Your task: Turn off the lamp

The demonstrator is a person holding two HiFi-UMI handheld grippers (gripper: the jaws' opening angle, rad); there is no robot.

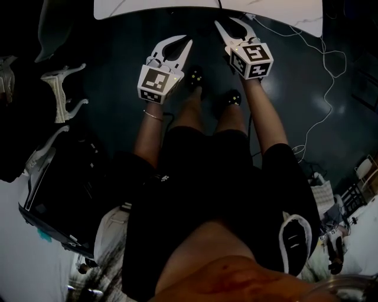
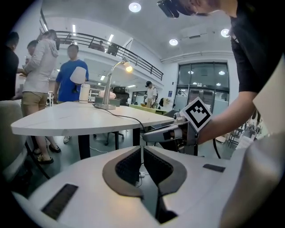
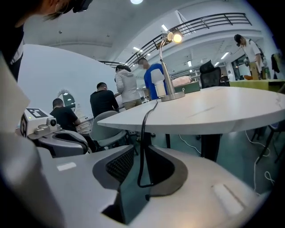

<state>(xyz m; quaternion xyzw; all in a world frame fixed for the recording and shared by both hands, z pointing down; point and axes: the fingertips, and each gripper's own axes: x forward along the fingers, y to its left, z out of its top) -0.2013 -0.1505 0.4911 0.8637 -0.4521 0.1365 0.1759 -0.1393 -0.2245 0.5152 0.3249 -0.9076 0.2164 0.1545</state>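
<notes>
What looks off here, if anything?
Nothing is spilled or damaged. The lamp is lit on the table. Its black cord dangles off the edge, in line with the right claw and its open jaws. A white cable sprawls loose on the floor.

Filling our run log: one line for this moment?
lamp: lit, on table | left tool: shut, empty | right tool: open, empty | both away from lamp

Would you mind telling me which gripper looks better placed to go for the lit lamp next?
Probably the right gripper: its jaws stand apart, it is nearer the table edge, and the lamp sits almost straight ahead. The left gripper sits further back, jaws together.
</notes>
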